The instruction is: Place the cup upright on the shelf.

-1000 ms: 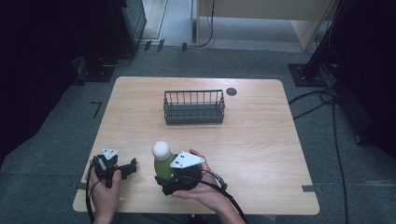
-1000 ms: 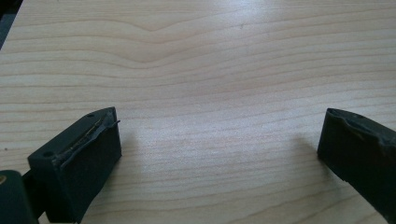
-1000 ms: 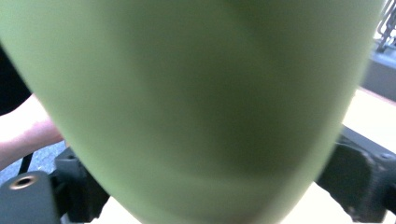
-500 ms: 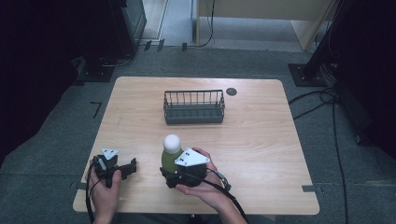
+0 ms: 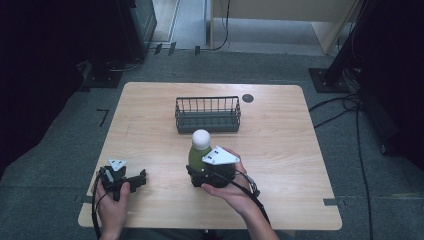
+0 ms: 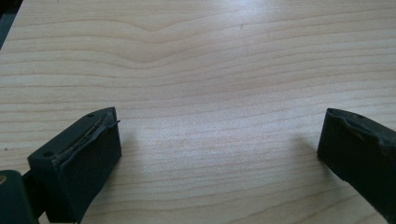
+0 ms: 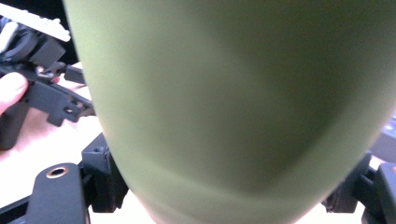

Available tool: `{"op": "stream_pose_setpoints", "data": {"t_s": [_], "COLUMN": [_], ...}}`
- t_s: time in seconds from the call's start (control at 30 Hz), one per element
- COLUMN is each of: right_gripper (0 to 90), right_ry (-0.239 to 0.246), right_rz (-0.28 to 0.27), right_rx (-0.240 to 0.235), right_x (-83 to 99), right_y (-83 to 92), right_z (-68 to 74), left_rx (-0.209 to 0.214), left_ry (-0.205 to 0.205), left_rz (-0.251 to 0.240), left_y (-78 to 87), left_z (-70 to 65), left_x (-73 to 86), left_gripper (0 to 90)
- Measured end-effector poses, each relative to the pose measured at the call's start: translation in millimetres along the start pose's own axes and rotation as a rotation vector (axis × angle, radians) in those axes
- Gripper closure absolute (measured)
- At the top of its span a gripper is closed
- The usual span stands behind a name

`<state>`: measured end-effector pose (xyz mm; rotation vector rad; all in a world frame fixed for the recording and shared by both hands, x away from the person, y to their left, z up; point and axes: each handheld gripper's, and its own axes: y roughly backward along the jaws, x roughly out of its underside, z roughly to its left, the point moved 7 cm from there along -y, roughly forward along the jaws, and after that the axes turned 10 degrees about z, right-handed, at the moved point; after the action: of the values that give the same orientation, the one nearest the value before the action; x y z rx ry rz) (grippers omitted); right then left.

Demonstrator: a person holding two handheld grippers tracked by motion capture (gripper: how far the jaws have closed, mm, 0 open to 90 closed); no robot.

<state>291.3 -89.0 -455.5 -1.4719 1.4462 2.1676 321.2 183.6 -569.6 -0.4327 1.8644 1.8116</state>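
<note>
A green bottle (image 5: 195, 154) with a white round cap stands upright in my right gripper (image 5: 196, 171), just off the table near its front middle. The jaws are shut on the bottle's lower body. In the right gripper view the green bottle (image 7: 233, 107) spreads across the frame, with the right gripper (image 7: 229, 186) clamped on either side of it. My left gripper (image 5: 141, 178) rests on the table at the front left, open. In the left gripper view the left gripper (image 6: 219, 144) has only bare wood between its jaws.
A dark wire basket (image 5: 207, 114) stands at the table's back middle, beyond the bottle. A small black disc (image 5: 247, 98) sits in the tabletop (image 5: 290, 150) behind the basket. My left gripper (image 7: 42, 93) and a hand show past the bottle.
My right gripper has carried the green bottle up and to the right, toward the basket. The left gripper has stayed where it was.
</note>
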Motion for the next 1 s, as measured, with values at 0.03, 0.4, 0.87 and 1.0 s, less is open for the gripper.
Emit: {"op": "stream_pose_setpoints", "data": {"t_s": [0.03, 0.4, 0.87, 1.0], "right_gripper": [20.0, 20.1, 20.1, 20.1], "right_ry": [0.000, -0.040, -0.081, -0.088], "right_rz": [0.000, -0.018, -0.021, -0.020], "right_rx": [0.000, 0.072, 0.142, 0.165], "right_x": [0.0, -20.5, -47.1, -56.3], "right_y": [0.0, 14.7, 24.8, 26.1], "right_z": [0.0, -38.5, -83.5, -93.4], "left_rx": [0.000, 0.000, 0.000, 0.000], "left_ry": [0.000, 0.000, 0.001, 0.001], "left_rz": [0.000, 0.000, 0.000, 0.000], "left_y": [0.0, 0.0, 0.0, 0.0], "left_z": [0.0, 0.0, 0.0, -0.1], "left_x": [0.0, 0.0, 0.0, 0.0], "left_gripper": [0.0, 0.0, 0.0, 0.0]}}
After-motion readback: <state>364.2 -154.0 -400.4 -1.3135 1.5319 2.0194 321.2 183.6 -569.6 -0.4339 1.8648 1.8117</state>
